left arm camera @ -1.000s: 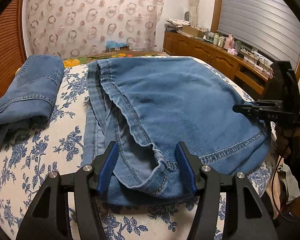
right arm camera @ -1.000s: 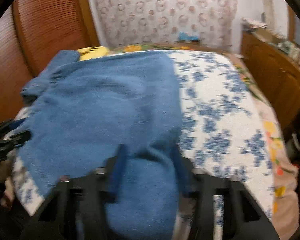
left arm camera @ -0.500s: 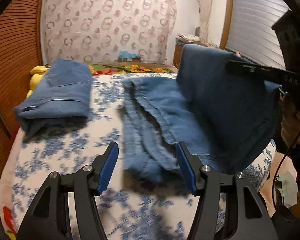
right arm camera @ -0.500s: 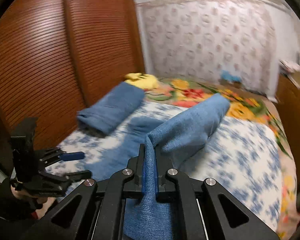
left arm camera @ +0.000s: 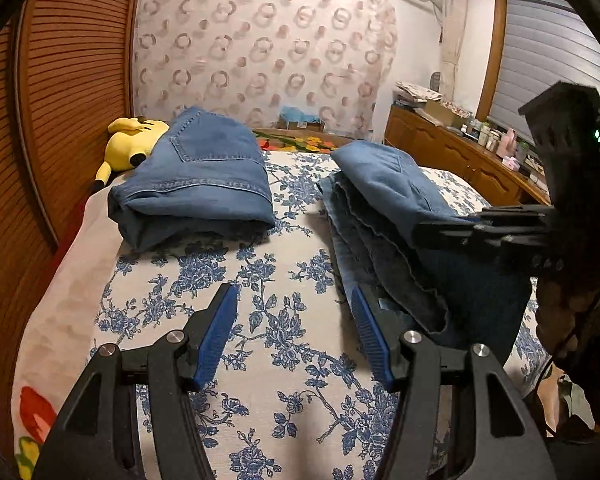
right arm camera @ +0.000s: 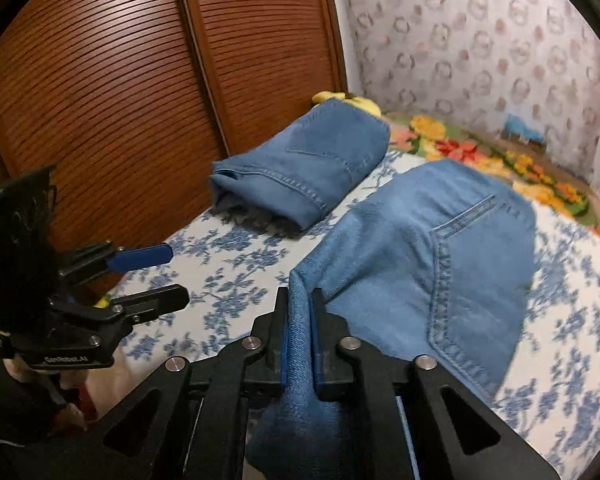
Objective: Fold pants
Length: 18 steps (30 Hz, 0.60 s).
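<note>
The blue jeans [right arm camera: 440, 248] lie on the flowered bedspread [left arm camera: 280, 360], folded over so a back pocket faces up. My right gripper [right arm camera: 300, 296] pinches a denim edge between its pads and holds it lifted; its jaws are opening, with the cloth still between them. In the left wrist view the right gripper [left arm camera: 420, 232] comes in from the right over the jeans [left arm camera: 380, 184]. My left gripper [left arm camera: 293, 292] is open over bare bedspread just left of the jeans, with nothing between its fingers. It also shows as the left gripper [right arm camera: 176, 274] in the right wrist view.
A second folded pair of jeans [left arm camera: 204, 176] lies at the far left of the bed, beside a yellow plush toy [left arm camera: 128, 144]. Slatted wooden wardrobe doors [right arm camera: 100, 100] stand along the bed's left side. A wooden dresser [left arm camera: 452, 152] with clutter runs along the right.
My right gripper closed on the jeans' edge and carried it up and across, folding the jeans over. My left gripper slid left off the denim onto bare bedspread.
</note>
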Motion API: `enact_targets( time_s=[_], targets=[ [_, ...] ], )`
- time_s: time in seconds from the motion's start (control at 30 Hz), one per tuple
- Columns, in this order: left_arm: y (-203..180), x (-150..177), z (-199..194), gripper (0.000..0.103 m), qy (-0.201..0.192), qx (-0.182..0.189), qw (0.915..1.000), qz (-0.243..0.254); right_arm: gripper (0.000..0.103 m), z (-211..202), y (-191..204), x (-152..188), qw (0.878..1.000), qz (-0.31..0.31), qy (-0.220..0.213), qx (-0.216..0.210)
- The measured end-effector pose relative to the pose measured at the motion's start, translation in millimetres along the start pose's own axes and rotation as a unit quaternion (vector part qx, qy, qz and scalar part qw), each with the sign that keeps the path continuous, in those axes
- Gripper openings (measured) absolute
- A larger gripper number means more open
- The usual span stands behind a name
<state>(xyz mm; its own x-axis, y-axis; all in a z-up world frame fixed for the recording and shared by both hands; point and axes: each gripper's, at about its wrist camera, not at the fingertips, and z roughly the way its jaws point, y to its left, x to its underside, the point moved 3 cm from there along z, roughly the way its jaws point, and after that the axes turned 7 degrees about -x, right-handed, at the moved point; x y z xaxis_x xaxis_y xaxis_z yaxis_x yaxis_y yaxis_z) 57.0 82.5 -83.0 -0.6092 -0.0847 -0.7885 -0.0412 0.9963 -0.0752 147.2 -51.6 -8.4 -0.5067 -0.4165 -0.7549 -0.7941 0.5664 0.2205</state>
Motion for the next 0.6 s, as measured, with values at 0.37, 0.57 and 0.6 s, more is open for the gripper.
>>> enact_targets(
  time_s=[0.37, 0.57, 0.6],
  targets=[
    [-25.3, -19.1, -5.2, 0.063, -0.017, 0.028, 0.9994, 0.014, 0.058, -76.8, -31.4, -22.0, 0.997, -0.005, -0.065, 0.047],
    [-50.4, -24.6, 16.1, 0.064, 0.005, 0.058, 0.9978, 0.03, 0.062, -56.4, -90.2, -15.0, 0.993, 0.023, -0.025, 0.115],
    [-53.1, -23.3, 22.8, 0.064, 0.013, 0.058, 0.9977, 0.033, 0.062, -48.5, -101.9, -15.5, 0.992, 0.032, -0.017, 0.118]
  ],
)
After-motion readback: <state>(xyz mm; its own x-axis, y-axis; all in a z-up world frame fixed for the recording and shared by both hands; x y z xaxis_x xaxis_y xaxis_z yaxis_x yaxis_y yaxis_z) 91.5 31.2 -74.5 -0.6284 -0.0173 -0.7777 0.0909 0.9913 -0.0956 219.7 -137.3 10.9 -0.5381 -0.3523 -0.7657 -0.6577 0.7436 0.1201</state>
